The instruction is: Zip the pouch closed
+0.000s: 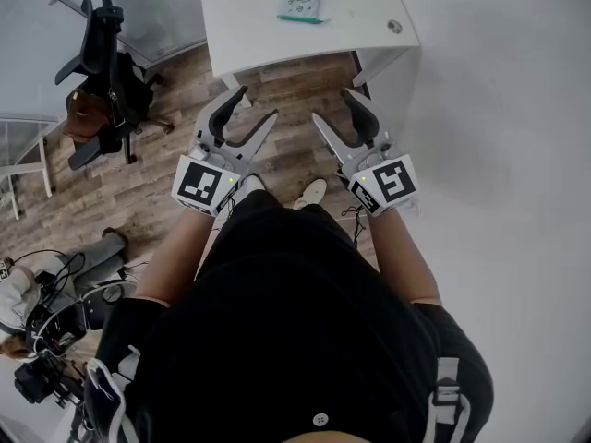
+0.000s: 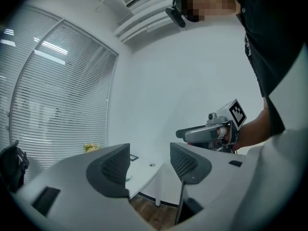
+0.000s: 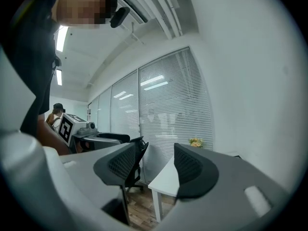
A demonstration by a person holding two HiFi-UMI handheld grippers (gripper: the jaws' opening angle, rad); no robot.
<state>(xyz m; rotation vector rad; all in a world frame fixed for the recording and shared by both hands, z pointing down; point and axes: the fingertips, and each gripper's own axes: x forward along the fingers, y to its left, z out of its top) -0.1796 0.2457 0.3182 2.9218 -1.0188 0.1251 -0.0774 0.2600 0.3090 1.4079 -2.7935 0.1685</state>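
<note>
Pre-approach stage; zipping not begun. The pouch (image 1: 300, 4), a small pale-green item as far as I can tell, lies on the white table (image 1: 249, 35) toward its far side, untouched. Both claws hang short of the table's near edge, over wood floor, pointing level at it. Left claw (image 1: 259, 103): jaws apart, nothing between. Right claw (image 1: 330, 105): same, apart & empty. Next, imo: step up to the table, pin the pouch body w/ one claw, take the zip pull w/ the other. The pull is too small to see from here.

Qty: 2 grippers (image 1: 259, 104) (image 1: 331, 105), 1 pouch (image 1: 300, 4), 1 wht table (image 1: 259, 21), 1 blk office chair (image 1: 102, 67), 2 shoes (image 1: 312, 192).
</note>
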